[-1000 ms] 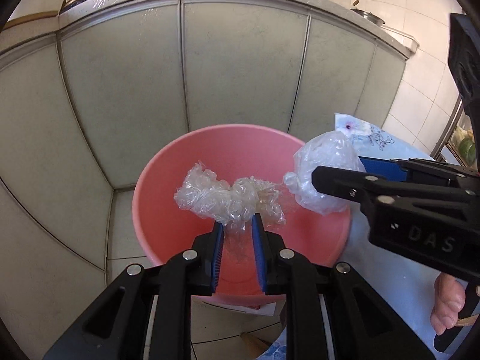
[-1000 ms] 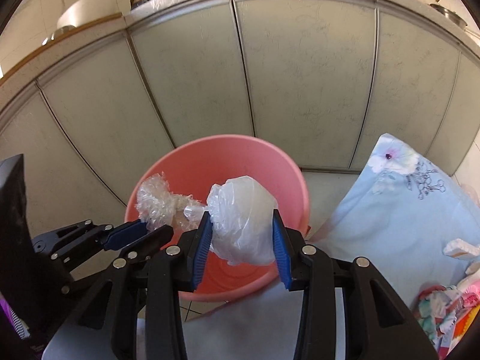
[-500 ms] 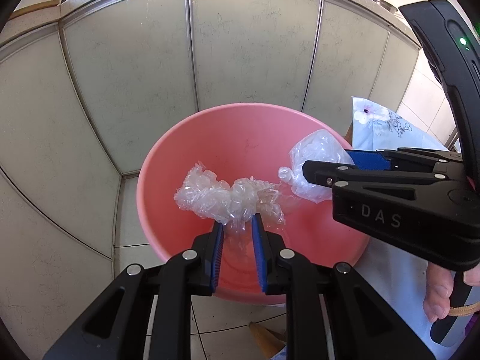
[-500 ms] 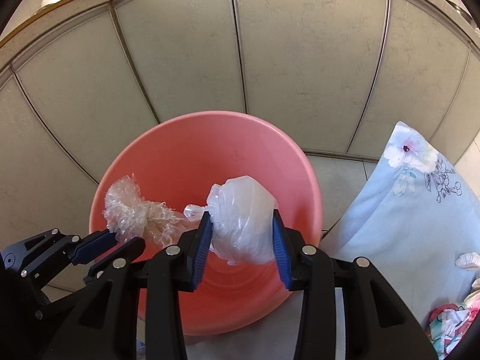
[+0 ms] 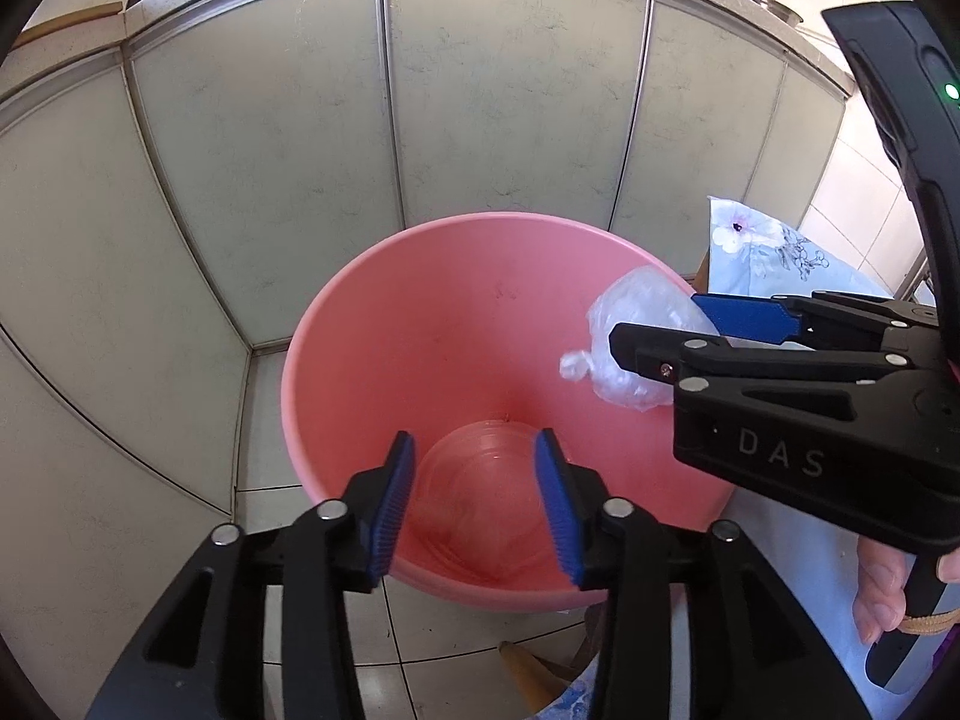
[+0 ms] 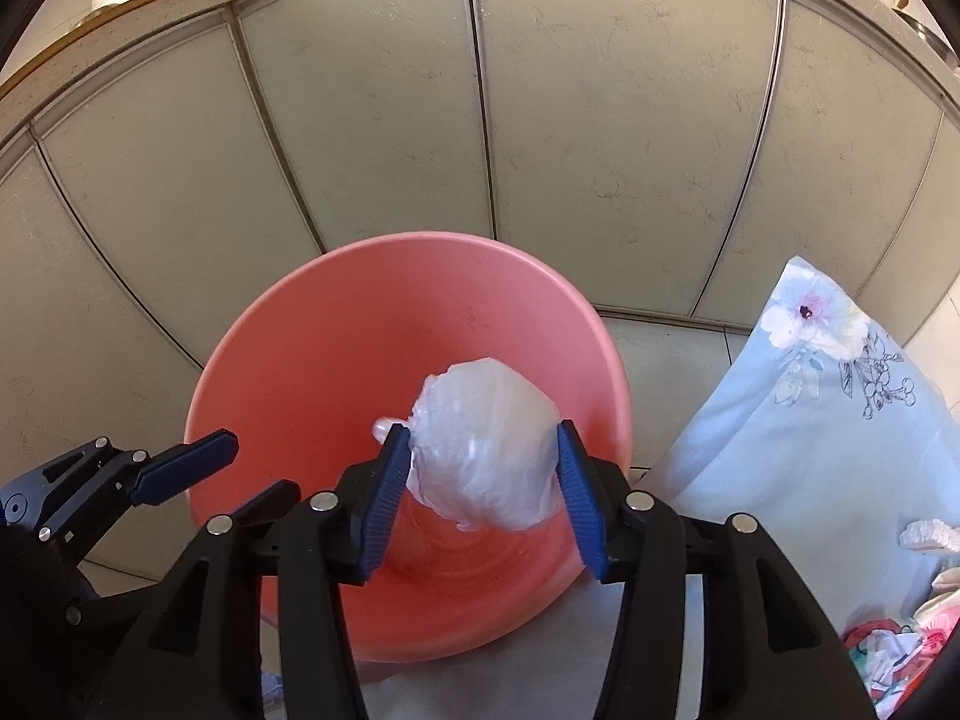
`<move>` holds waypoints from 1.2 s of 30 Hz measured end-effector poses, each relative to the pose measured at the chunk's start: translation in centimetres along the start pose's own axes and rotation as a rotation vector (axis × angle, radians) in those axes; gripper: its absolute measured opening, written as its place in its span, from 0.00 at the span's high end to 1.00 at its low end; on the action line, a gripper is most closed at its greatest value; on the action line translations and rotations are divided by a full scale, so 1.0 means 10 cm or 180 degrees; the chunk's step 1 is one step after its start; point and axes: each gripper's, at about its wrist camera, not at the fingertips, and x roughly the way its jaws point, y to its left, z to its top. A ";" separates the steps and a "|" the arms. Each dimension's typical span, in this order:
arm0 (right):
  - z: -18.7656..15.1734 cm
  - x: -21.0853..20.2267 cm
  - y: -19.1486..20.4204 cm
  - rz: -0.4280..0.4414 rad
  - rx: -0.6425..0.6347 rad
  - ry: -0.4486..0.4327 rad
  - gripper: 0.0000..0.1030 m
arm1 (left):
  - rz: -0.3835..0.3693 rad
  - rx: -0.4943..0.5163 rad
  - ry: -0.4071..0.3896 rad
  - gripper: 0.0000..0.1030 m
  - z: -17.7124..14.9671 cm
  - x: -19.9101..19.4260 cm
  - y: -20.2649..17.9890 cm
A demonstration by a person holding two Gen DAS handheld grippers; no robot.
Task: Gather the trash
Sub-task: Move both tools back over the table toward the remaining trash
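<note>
A pink plastic bucket (image 5: 372,360) stands on the tiled floor below both grippers; it also shows in the right wrist view (image 6: 312,360). My left gripper (image 5: 474,501) is open and empty over the bucket's mouth. Clear crumpled plastic (image 5: 480,498) lies at the bucket's bottom, faint against the pink. My right gripper (image 6: 483,498) holds a white knotted plastic bag (image 6: 486,450) over the bucket; its pads sit at the bag's sides. The same bag (image 5: 636,336) shows in the left wrist view, at the right gripper's tips.
Pale green cabinet doors (image 5: 498,120) rise right behind the bucket under a counter. A light blue floral cloth (image 6: 810,420) covers a surface to the right of the bucket. Floor tiles (image 5: 264,420) show left of the bucket.
My left gripper opened and the clear crumpled plastic dropped from it into the bucket. My right gripper's pads have spread a little around the white bag. Both grippers moved closer over the bucket.
</note>
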 end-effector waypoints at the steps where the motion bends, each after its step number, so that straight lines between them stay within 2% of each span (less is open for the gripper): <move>1: 0.01 -0.02 0.00 0.0000 -0.0001 -0.0008 0.50 | -0.0020 -0.0016 -0.0001 0.54 0.01 -0.01 0.00; 6: 0.03 -0.19 -0.02 0.0036 0.0048 -0.0109 0.48 | -0.0036 -0.0018 -0.0067 0.53 0.05 -0.10 0.00; 9: 0.01 -0.31 -0.03 0.0081 0.0092 -0.0188 0.43 | -0.0033 -0.0005 -0.0101 0.52 0.06 -0.17 0.01; 22: -0.16 -1.03 -0.16 0.0102 0.0250 -0.0608 0.42 | -0.0158 0.0016 -0.0307 0.52 0.04 -0.65 -0.07; 29: -0.40 -1.47 -0.35 -0.0071 0.0363 -0.0808 0.42 | -0.0284 0.0141 -0.0447 0.52 0.01 -0.92 -0.23; 36: -0.78 -1.75 -0.60 -0.0160 0.0594 -0.0895 0.42 | -0.0444 0.0298 -0.0632 0.52 -0.02 -1.18 -0.47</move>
